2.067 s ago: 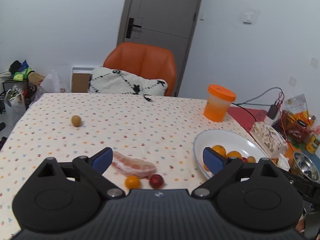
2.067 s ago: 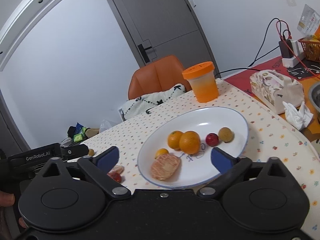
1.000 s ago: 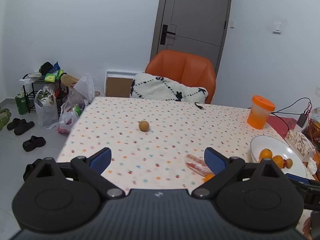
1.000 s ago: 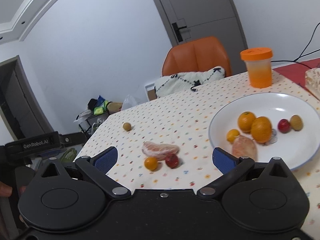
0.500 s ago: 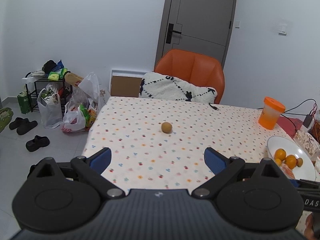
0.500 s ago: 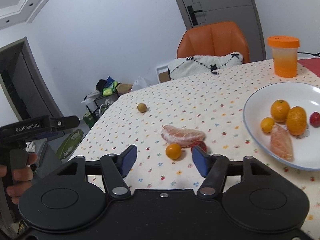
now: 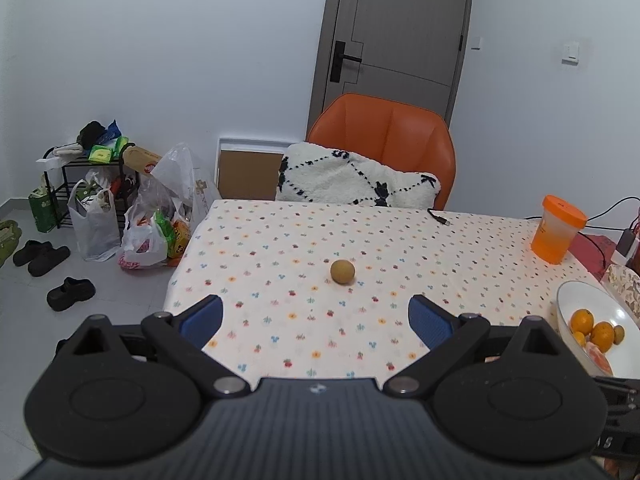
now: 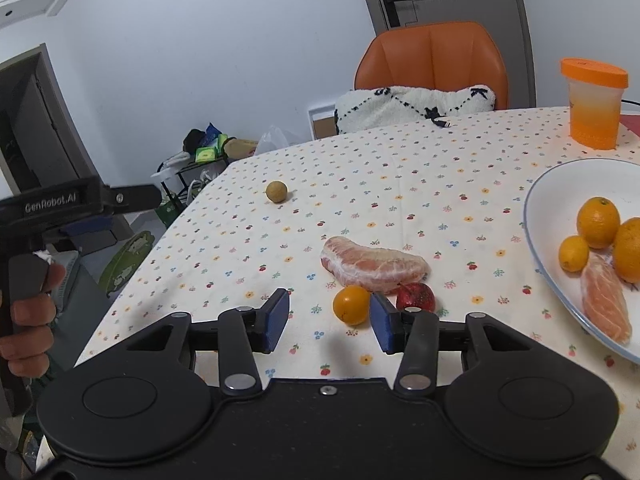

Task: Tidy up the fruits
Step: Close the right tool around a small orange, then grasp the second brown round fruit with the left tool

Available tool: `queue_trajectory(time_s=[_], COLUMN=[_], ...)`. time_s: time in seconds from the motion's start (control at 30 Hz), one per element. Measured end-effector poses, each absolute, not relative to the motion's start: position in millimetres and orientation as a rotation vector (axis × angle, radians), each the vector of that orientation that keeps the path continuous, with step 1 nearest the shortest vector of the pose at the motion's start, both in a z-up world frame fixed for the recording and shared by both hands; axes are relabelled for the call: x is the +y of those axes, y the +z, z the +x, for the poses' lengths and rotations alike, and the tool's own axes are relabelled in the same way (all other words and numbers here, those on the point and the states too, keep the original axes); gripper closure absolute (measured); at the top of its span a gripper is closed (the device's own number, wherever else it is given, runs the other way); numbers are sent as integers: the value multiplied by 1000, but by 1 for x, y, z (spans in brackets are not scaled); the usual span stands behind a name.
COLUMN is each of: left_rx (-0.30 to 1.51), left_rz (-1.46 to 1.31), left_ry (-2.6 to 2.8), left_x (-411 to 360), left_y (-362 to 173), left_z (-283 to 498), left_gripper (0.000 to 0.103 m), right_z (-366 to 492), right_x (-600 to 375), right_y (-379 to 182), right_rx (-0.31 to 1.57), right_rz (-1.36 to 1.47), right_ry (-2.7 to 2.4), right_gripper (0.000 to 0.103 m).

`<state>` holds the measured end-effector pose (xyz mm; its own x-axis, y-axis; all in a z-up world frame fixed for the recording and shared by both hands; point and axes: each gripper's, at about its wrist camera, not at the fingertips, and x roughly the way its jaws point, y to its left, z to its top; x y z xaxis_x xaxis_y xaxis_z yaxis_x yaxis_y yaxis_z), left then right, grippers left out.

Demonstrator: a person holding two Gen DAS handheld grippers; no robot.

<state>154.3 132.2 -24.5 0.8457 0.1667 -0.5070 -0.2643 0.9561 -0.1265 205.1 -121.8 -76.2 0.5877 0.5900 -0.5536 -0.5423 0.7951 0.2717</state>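
The right gripper (image 8: 328, 322) is held part-open, apparently just short of the small orange (image 8: 351, 304); the left gripper (image 7: 314, 322) is spread wide above the table (image 7: 280, 240)

Bright even indoor light, soft shadows, sharp focus, fisheye-bent edges.

- Peeled pink citrus segment (image 8: 374, 270): lies flat, centre frame.
- Small orange (image 8: 351, 305) and red fruit (image 8: 416, 297): just below it, lower centre.
- Round tan fruit (image 8: 276, 191): alone, upper left of centre.
- White plate (image 8: 544, 248): right edge, holding oranges and another segment.
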Motion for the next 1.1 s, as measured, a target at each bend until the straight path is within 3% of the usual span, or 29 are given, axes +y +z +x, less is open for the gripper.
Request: queue_trajectory(time_s=[0.27, 0.33, 0.4, 0.8, 1.1], left_rx=[543, 553, 561, 581, 611], left_rz=[-181, -185, -184, -184, -169], left_ry=[218, 210, 207, 187, 159], left_x=[135, 136, 137, 142, 145], left_y=[-30, -33, -36, -45, -54], left_z=[183, 188, 193, 217, 245], left_gripper=[6, 6, 6, 7, 17], right_z=[216, 219, 222, 231, 261], right_x=[-109, -106, -104, -93, -83], right_y=[-84, -88, -91, -65, -66], right_rx=[698, 712, 715, 648, 663], right_rz=[33, 23, 10, 5, 24], right_ry=[634, 627, 624, 677, 657], right_gripper=[62, 68, 79, 81, 80])
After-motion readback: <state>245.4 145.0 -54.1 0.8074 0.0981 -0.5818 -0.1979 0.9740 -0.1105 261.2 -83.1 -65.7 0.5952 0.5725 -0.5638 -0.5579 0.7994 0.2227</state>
